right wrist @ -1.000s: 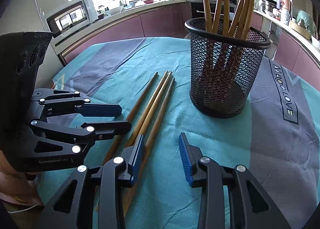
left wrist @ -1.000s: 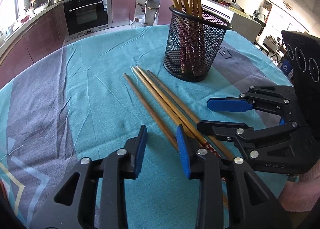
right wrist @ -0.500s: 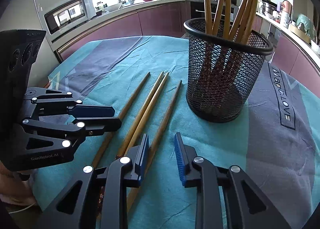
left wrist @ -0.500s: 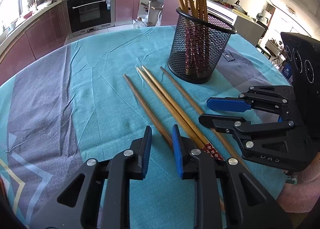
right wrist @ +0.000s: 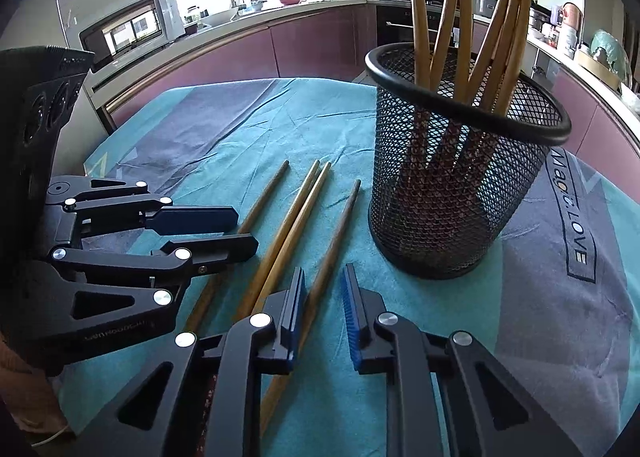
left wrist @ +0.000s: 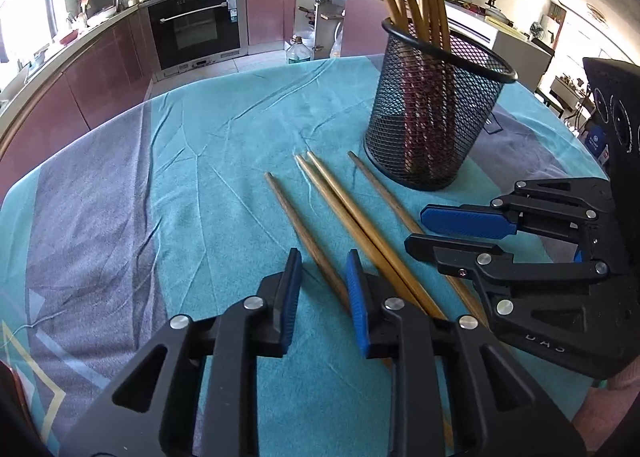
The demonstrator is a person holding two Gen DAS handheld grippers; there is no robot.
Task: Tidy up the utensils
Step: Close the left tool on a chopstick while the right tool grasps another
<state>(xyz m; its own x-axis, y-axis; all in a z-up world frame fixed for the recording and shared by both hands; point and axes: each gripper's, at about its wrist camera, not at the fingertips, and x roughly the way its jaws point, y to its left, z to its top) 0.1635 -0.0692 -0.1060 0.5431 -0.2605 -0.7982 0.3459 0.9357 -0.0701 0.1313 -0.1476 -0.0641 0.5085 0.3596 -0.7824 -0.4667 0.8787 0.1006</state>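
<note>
Several wooden chopsticks lie on the teal tablecloth. A black mesh holder stands behind them with several chopsticks upright in it; it also shows in the right wrist view. My left gripper is low over the cloth, its jaws narrowly apart on either side of the leftmost chopstick, not clamped. My right gripper is likewise narrowly open around the rightmost chopstick. Two paired chopsticks lie between them. Each gripper shows in the other's view: the right, the left.
The table is round with grey patches on the cloth. Kitchen cabinets and an oven stand beyond the far edge. A microwave sits on the counter in the right wrist view.
Both grippers narrowed their jaws and moved forward along the chopsticks. The rightmost chopstick has shifted apart from the pair toward the holder.
</note>
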